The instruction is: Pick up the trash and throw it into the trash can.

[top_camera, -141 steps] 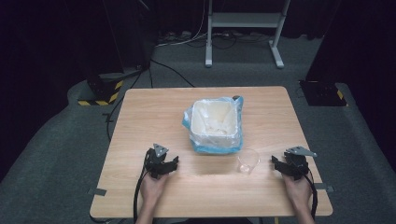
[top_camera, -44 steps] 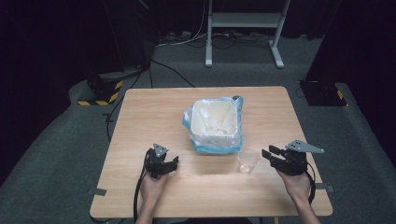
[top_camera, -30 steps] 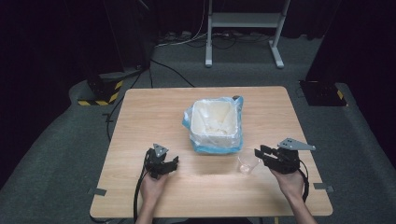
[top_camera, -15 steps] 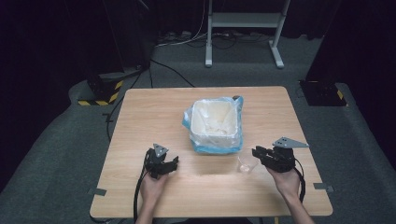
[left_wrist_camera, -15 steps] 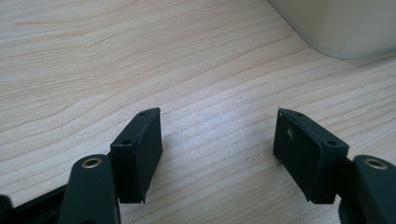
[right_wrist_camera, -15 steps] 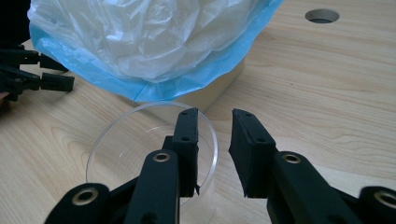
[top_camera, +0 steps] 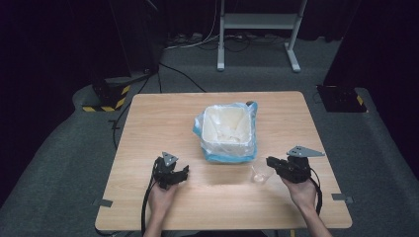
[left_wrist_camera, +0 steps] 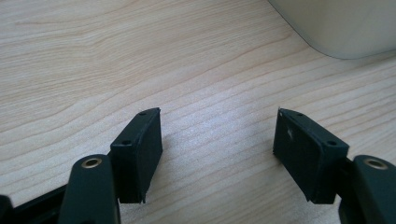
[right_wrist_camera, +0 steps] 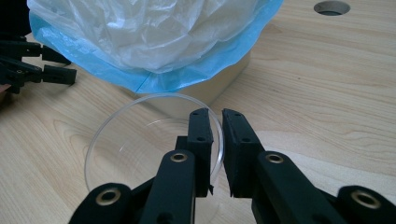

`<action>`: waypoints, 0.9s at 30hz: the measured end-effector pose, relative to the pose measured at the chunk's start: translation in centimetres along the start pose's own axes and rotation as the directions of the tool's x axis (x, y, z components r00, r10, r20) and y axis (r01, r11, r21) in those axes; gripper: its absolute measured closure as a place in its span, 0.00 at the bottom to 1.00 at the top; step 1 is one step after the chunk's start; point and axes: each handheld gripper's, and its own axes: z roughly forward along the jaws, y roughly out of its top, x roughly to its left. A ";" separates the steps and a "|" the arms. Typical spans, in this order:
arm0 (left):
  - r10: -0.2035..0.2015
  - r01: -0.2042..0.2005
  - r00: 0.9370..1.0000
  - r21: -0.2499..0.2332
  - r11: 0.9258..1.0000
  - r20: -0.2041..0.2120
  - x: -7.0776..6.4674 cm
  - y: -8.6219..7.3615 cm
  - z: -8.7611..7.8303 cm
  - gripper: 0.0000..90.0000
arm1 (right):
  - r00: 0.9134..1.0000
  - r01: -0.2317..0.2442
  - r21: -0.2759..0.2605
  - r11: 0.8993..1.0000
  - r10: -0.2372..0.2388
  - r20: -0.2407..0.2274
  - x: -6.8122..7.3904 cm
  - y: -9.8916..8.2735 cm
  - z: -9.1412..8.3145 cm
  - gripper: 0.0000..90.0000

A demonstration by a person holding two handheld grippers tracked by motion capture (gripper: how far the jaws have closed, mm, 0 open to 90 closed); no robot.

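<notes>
- Starting at your left: your left gripper [top_camera: 184, 173] rests low over the table [top_camera: 148, 128], its jaws spread wide with bare wood between them in the left gripper view, holding nothing. It sits well apart from the cup, with the corner of the bin just ahead of it.
- Moving to the middle: the bin [top_camera: 229, 148] stands near the table's centre, lined with a white bag [right_wrist_camera: 154, 28] whose blue edge folds over the rim. Its mouth is open and faces up.
- Next comes the clear plastic cup [top_camera: 261, 174], upright on the wood just in front of the bin's near right corner, and empty as far as you can see.
- At your right: your right gripper [right_wrist_camera: 216, 122] has just been closing, and its jaws now pinch the cup's near wall at the rim, one pad inside and one outside.
- Expect the cup to be very light, thin and flexible; the smooth wall will likely buckle or crack under a hard squeeze and may slip out of a loose one.
- A rim pinch like this is probably the right hold. Keep the pressure gentle and lift slowly, since the cup could swing or tilt from that single point.
</notes>
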 end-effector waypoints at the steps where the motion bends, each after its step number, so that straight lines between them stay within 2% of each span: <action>1: 0.000 0.000 1.000 0.000 1.000 0.000 0.0 0.0 0.0 0.36 | 1.000 0.000 -0.001 1.000 0.000 0.000 0.0 0.0 0.0 0.92; 27: -0.002 0.002 1.000 -0.003 1.000 0.000 0.0 0.0 0.0 0.36 | 1.000 0.022 -0.009 1.000 -0.022 -0.017 0.3 0.5 -0.7 0.94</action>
